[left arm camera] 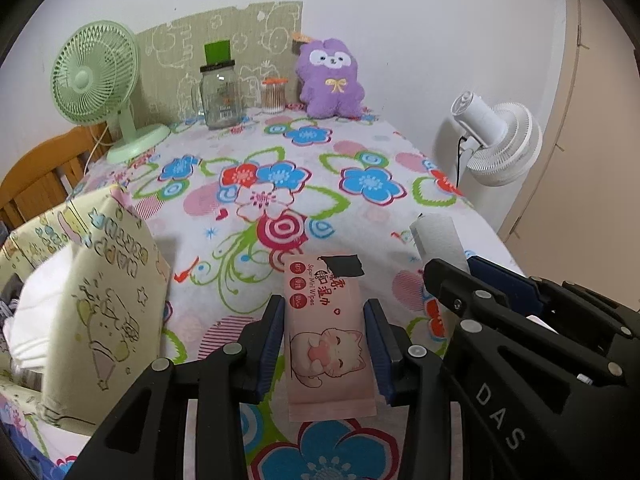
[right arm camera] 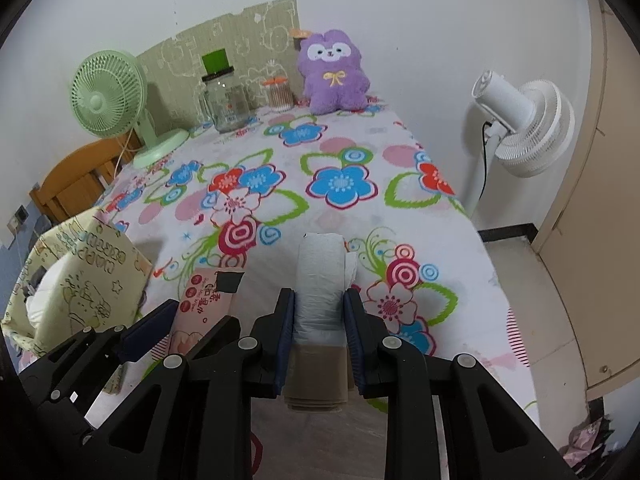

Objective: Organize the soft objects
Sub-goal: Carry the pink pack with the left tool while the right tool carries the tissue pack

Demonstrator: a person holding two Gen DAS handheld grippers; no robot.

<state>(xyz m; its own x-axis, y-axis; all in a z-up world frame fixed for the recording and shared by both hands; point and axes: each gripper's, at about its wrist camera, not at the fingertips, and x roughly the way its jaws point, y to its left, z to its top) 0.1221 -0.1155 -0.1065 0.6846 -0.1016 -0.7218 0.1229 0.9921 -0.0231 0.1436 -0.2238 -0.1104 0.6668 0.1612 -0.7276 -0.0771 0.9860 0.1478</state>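
Note:
My left gripper [left arm camera: 325, 332] is shut on a pink pack of mini wipes [left arm camera: 324, 320] with a cat picture, held above the flowered table. My right gripper [right arm camera: 319, 322] is shut on a grey-white roll of bags [right arm camera: 322, 280] with a brown end. The two grippers hang side by side: the roll [left arm camera: 436, 238] and right gripper show at the right of the left wrist view, the wipes [right arm camera: 206, 296] at the left of the right wrist view. A pale yellow printed fabric bin [left arm camera: 96, 288] stands open at the left, with white soft things inside. A purple plush toy [left arm camera: 330, 80] sits at the far edge.
On the flowered tablecloth [left arm camera: 360, 220] the far edge holds a green desk fan [left arm camera: 100, 84], a glass jar [left arm camera: 220, 96] and a small cotton-swab jar [left arm camera: 274, 96]. A white standing fan [right arm camera: 516, 124] is off the right edge. A wooden chair [left arm camera: 44, 172] is at the left.

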